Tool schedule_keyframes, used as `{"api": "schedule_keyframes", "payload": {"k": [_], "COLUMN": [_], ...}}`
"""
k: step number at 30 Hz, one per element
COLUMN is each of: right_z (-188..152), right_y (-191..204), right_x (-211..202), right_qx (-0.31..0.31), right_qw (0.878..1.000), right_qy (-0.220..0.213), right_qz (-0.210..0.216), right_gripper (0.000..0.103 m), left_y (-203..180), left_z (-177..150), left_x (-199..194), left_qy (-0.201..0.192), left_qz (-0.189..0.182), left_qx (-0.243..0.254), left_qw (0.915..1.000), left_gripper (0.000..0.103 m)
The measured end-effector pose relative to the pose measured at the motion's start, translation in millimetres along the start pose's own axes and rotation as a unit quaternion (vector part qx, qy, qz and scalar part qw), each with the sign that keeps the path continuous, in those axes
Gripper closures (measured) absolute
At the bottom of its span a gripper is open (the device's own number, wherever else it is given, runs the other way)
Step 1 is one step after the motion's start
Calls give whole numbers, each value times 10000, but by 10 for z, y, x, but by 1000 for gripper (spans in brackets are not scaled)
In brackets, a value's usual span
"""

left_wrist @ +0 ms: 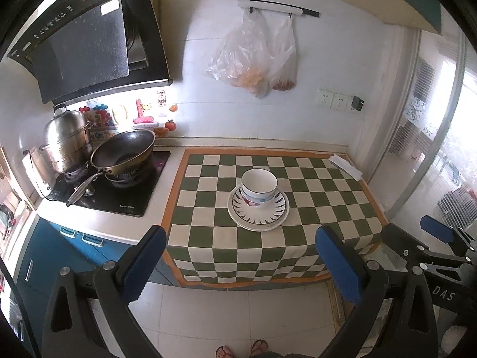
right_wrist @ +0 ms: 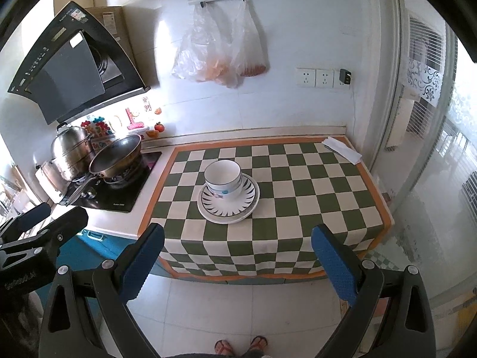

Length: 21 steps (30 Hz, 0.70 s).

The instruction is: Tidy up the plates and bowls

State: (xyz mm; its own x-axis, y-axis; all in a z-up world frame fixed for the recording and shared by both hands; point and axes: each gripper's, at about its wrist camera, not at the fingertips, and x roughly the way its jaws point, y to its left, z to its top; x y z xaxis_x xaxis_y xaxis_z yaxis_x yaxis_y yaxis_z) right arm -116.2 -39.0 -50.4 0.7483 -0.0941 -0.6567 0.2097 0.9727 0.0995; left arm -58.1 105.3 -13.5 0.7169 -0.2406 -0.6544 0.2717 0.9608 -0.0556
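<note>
Both sets of jaws stood wide apart and carried nothing. The left gripper hung back over the floor tiles, short of the surface's near edge, and the right gripper hung level with it, just beside. Straight ahead of the jaws, well apart from them, a white bowl sat upright on a dark-rayed plate, itself stacked on a larger plain plate. The stack rested mid-surface on the green-and-white checked cloth. Beyond and left of the jaws, a dark wok sat on the stove beside a steel steamer pot. Far right, a folded white paper lay near the cloth's back corner.
</note>
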Motion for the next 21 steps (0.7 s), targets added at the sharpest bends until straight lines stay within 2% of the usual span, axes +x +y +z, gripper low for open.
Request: {"api": "schedule_keyframes", "payload": {"k": [21], "right_z": [37], "right_y": [77], "right_x": [18], "right_qx": [-11], "right_qw": [10000], "right_qy": [4], "right_qz": [0], "right_gripper": [2], "left_y": [186], "left_z": [20], "left_x": [19], "left_qy": [97], "left_qz": [-87], "left_qx": [-46], "left_qw": [9999], "left_gripper": [0]}}
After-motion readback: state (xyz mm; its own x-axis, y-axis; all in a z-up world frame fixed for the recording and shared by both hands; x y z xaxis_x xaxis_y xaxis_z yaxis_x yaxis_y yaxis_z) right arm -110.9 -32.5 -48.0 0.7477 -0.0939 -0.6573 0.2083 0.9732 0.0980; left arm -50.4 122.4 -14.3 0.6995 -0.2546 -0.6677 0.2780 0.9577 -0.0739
